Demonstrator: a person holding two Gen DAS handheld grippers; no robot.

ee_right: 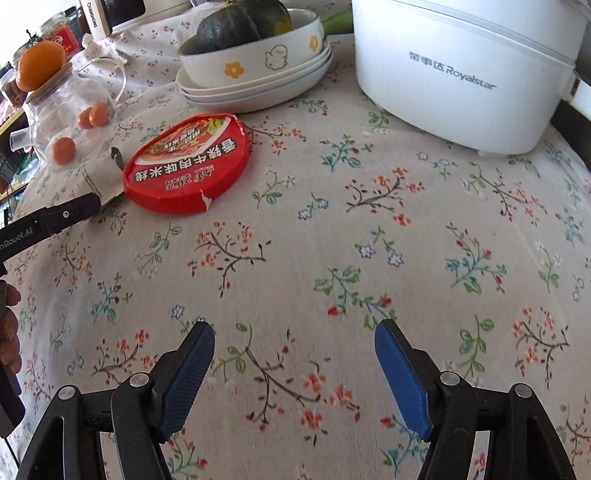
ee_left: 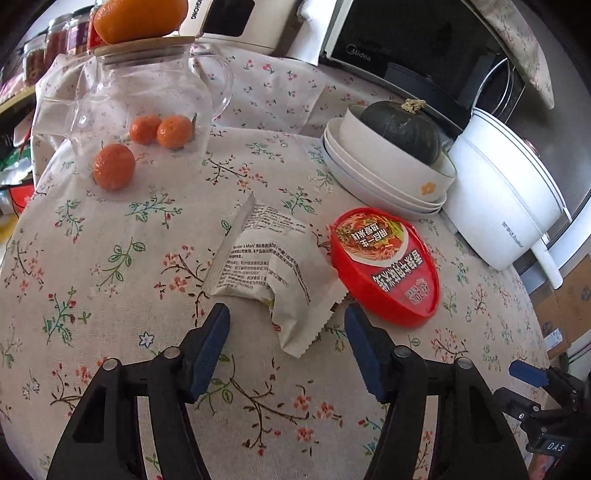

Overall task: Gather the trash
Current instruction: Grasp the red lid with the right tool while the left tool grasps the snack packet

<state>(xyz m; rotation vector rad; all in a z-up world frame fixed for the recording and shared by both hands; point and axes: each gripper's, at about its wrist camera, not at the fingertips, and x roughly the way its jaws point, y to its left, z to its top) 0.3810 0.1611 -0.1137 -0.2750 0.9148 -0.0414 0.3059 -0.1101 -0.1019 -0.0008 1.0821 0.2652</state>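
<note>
Far left I've got a glass jug [ee_left: 147, 107] with an orange [ee_left: 140, 18] on its lid and three small oranges [ee_left: 113, 167] by it on the desk [ee_left: 110, 258]. My left gripper [ee_left: 287, 325] hangs over the near end of the wrapper [ee_left: 273, 266], fingers [ee_left: 212, 347] apart, wrapper corner between them but not pinched. Just right of it, touching, the red lid [ee_left: 386, 266]. Behind that, stacked plates [ee_left: 373, 184] with a bowl and a squash [ee_left: 402, 129], then the white pot [ee_left: 506, 192]. My right gripper [ee_right: 294, 373] is spread wide over bare cloth, holding nothing, well apart from the lid.
</note>
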